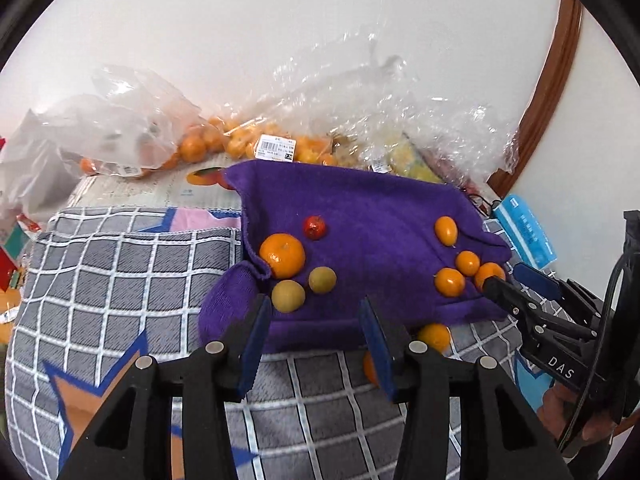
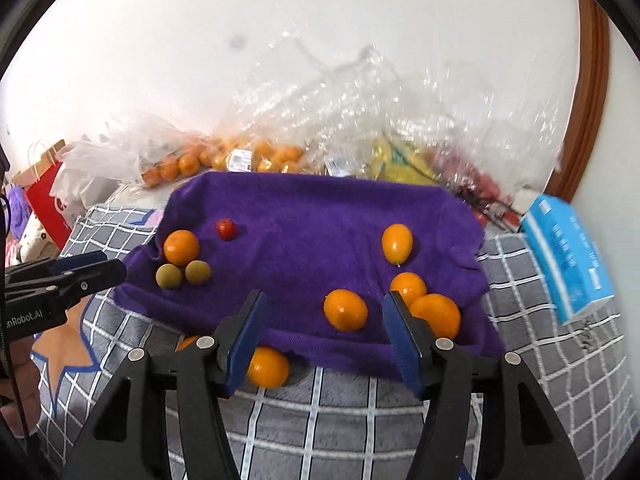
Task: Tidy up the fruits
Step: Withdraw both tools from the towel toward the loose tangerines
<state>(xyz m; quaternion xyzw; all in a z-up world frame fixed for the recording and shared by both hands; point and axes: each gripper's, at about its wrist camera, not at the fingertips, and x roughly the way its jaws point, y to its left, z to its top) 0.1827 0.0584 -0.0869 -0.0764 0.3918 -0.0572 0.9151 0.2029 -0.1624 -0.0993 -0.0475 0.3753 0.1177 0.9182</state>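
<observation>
We see a purple cloth (image 1: 360, 216) spread over a grey checked blanket (image 1: 120, 280), with fruit lying on it in two loose groups. On its left side sit a mandarin (image 1: 282, 255), a small red fruit (image 1: 315, 227) just behind it, and two greenish fruits (image 1: 322, 279) touching or nearly touching in front. On its right side lie four orange kumquats (image 2: 345, 309), one oval one (image 2: 397, 243) set apart towards the back. One more orange fruit (image 2: 268, 366) rests on the blanket at the cloth's near edge, half tucked under the hem.

Our left gripper (image 1: 316, 344) hovers above the near edge of the cloth, its jaws partly apart and holding nothing. Our right gripper (image 2: 324, 340) hangs over the right-hand group, its jaws somewhat wider apart, also with nothing pressed between them; one kumquat shows in the gap but lies on the cloth below.

Behind the cloth, clear plastic bags (image 1: 360, 112) full of oranges are piled against the white wall, and a blue tissue pack (image 2: 568, 256) lies to the right
</observation>
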